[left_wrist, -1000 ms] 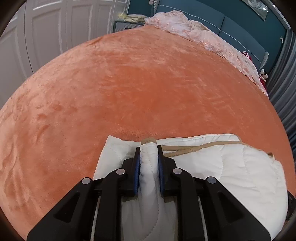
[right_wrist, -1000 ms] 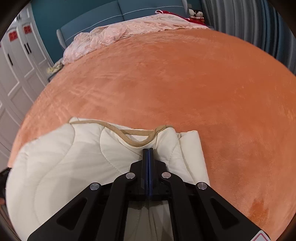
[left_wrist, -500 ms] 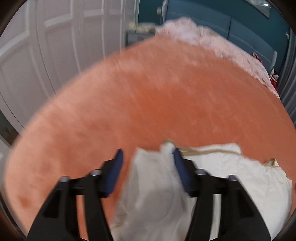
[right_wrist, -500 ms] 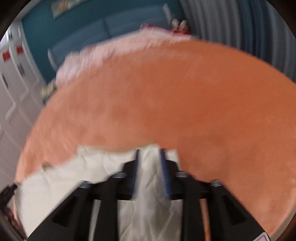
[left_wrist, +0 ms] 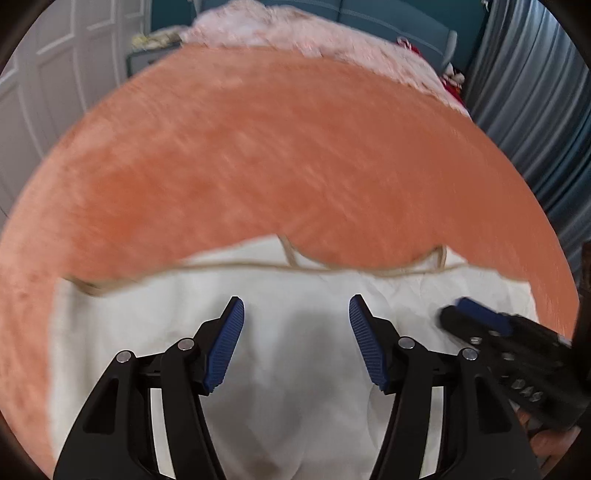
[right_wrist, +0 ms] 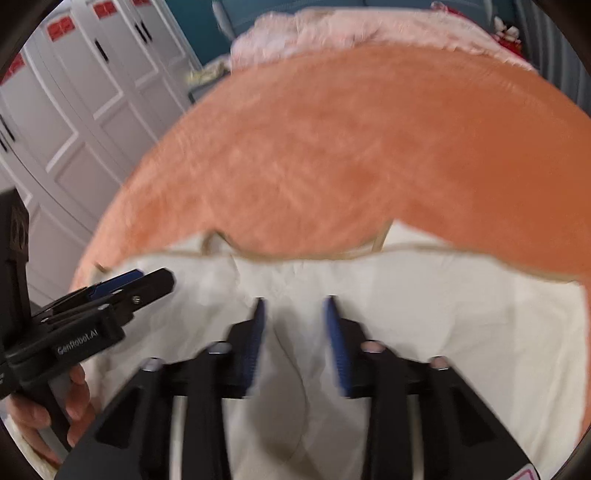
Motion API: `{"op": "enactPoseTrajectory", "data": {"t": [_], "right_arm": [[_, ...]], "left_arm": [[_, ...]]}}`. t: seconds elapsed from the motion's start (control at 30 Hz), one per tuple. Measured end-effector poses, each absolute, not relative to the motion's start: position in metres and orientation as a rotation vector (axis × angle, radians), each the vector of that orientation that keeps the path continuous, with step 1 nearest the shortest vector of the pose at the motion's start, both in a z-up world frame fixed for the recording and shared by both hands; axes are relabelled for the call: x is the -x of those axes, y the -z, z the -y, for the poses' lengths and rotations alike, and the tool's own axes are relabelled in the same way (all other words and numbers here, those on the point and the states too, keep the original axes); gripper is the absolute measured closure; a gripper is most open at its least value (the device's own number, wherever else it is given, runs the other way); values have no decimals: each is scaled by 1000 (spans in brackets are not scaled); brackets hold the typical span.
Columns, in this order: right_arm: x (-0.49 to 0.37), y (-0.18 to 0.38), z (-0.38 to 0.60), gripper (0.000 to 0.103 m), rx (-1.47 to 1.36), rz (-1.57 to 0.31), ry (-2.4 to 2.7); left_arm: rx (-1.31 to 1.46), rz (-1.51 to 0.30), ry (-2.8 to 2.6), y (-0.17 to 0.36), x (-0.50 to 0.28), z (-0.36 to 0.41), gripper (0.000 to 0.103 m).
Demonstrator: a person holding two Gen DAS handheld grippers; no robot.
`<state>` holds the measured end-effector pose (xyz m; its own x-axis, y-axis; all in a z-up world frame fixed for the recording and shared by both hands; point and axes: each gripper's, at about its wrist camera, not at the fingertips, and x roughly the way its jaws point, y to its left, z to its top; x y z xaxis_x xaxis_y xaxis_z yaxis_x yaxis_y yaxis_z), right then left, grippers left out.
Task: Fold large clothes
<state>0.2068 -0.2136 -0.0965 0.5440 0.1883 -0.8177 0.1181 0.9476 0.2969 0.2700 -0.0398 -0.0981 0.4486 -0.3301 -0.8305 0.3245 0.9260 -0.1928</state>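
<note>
**Inspector:** While both cameras are blurring, I am recording the cream quilted garment [left_wrist: 295,350] as lying folded on the orange bedspread [left_wrist: 277,147], at the near edge, directly under both sets of tongs.

**Assistant:** How are the tongs standing?

**Inspector:** The left gripper [left_wrist: 296,312] is hanging about half open above the cloth, with nothing between its pads. The right gripper [right_wrist: 294,306] is narrower and its jaws are closing; cloth is showing in the gap, but the pads are not pressing on it, so I am judging it empty.

**Assistant:** Which way is the garment running?

**Inspector:** Its long axis is running side to side across both views, with the tan-trimmed edge [left_wrist: 258,266] on the far side. The two grippers are sitting side by side over it, roughly equally near; whether either is touching it I cannot tell.

**Assistant:** Anything obstructing?

**Inspector:** Nothing on the bedspread ahead. A pink blanket [left_wrist: 314,33] is lying well apart at the far end, white wardrobe doors [right_wrist: 92,110] are standing to the left and a grey curtain [left_wrist: 535,110] to the right. The only crowding, in my judgement, is one gripper beside the other.
</note>
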Motion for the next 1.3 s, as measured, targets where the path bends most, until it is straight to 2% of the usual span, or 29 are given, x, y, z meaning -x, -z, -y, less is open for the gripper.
{"op": "enactPoseTrajectory", "data": {"t": [0.07, 0.17, 0.6, 1.3], "right_arm": [[-208, 112, 219, 94, -340, -1017, -35], [-204, 131, 234, 103, -435, -1013, -36], [-213, 149, 226, 103, -432, -970, -5], [-213, 148, 233, 103, -470, -885, 60]], "left_arm": [[-7, -1034, 394, 116, -271, 44, 46], [-19, -1012, 391, 132, -271, 45, 46], [-103, -941, 359, 150, -269, 61, 36], [-91, -918, 340, 148, -268, 63, 34]]}}
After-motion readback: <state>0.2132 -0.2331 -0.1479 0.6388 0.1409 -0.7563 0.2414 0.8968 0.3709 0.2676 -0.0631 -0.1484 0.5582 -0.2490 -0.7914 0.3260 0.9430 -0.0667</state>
